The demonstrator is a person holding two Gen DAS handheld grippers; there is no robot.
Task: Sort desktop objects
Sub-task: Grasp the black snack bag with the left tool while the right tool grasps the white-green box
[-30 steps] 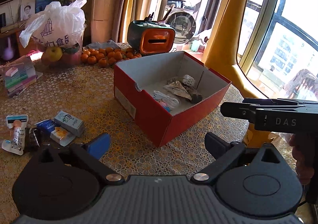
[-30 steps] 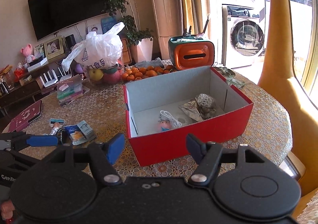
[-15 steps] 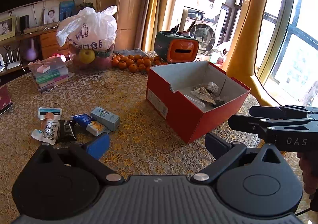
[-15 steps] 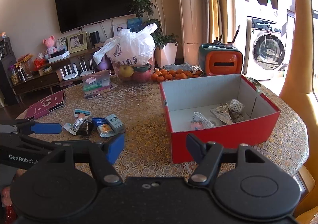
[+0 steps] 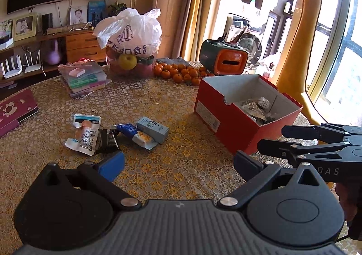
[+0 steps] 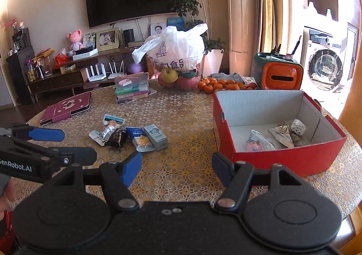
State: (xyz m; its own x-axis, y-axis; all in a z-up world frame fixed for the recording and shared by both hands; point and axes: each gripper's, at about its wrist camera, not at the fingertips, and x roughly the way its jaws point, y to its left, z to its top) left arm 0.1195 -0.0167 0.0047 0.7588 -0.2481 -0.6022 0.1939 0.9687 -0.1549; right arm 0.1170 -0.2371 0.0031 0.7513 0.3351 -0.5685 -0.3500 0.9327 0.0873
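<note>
Centrally, a cluster of small packets (image 6: 130, 136) is lying on the patterned desk (image 6: 181, 119), well apart from the red box (image 6: 278, 160) standing to its right. Both sets of tongs are hovering above the near edge of the desk, holding nothing: the left tongs (image 5: 178, 165) are standing wide apart, and the right tongs (image 6: 176, 168) are likewise spread open. Inside the box, a coiled white cable (image 6: 263, 140), a pink figure (image 6: 253, 146) and a foil pouch (image 6: 281, 132) are resting on the floor of the box. Behind the packets, a stack of plastic cases (image 6: 131, 88) is sitting beside a white bag (image 6: 176, 51) covering a fruit bowl. Small oranges (image 6: 217, 85) are lying between that bowl and an orange-fronted holder (image 6: 280, 75). A maroon case (image 6: 65, 108) is lying at the far left.
</note>
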